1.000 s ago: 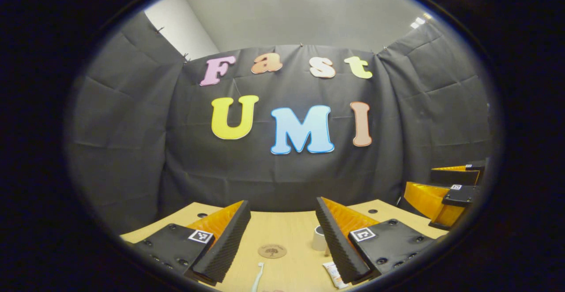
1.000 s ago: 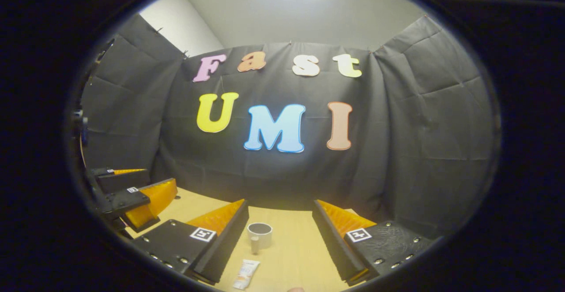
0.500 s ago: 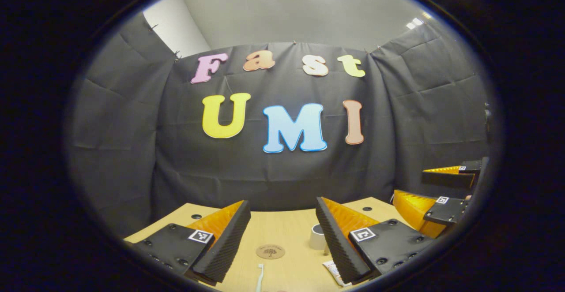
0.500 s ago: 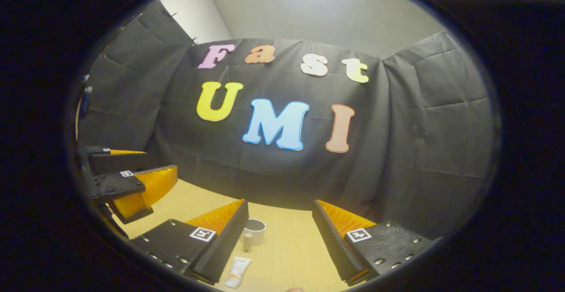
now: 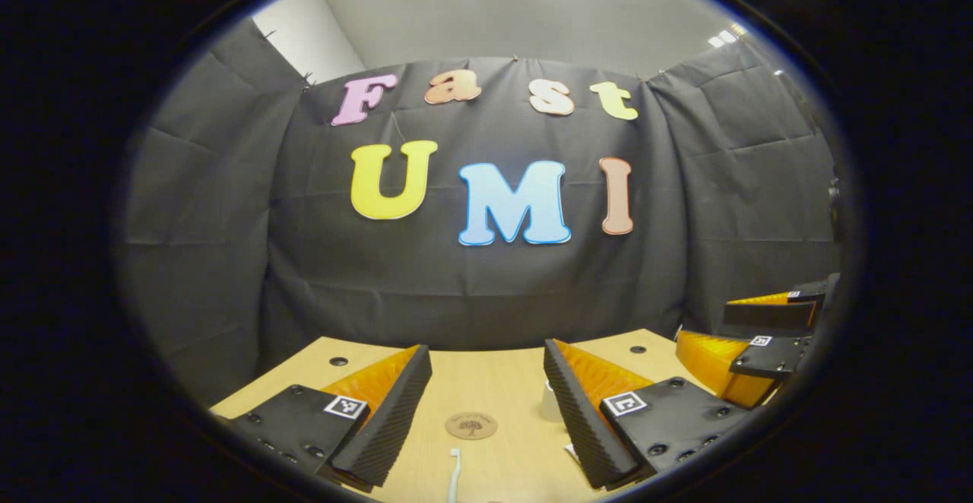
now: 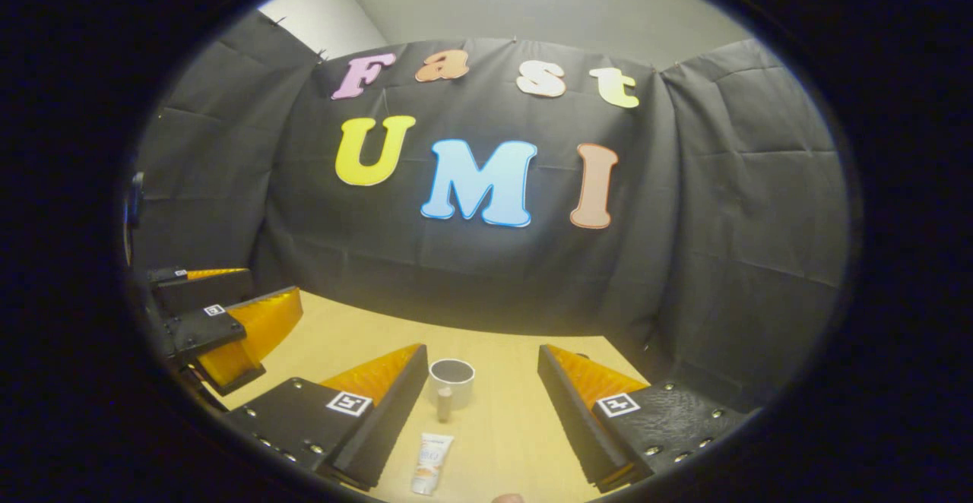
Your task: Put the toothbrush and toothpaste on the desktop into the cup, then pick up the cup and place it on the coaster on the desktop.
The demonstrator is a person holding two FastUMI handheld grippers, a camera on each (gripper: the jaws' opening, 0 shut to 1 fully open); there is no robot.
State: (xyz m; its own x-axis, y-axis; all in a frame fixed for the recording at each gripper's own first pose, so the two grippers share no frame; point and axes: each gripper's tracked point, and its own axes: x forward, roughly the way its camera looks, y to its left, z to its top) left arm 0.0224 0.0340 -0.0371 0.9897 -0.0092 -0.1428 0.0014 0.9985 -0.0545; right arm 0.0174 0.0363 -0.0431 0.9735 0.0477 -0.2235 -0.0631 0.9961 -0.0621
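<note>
In the left gripper view, the left gripper (image 5: 486, 412) hangs over the wooden desktop (image 5: 502, 381) with its jaws wide and nothing between them; the round coaster (image 5: 471, 425) lies ahead in the gap, and the toothbrush (image 5: 454, 472) nearer the desktop's near edge. In the right gripper view, the right gripper (image 6: 483, 404) is also wide and empty; the cup (image 6: 451, 381) stands ahead, the toothpaste (image 6: 431, 463) lying nearer, and the left gripper sits wide at the desktop's left edge.
</note>
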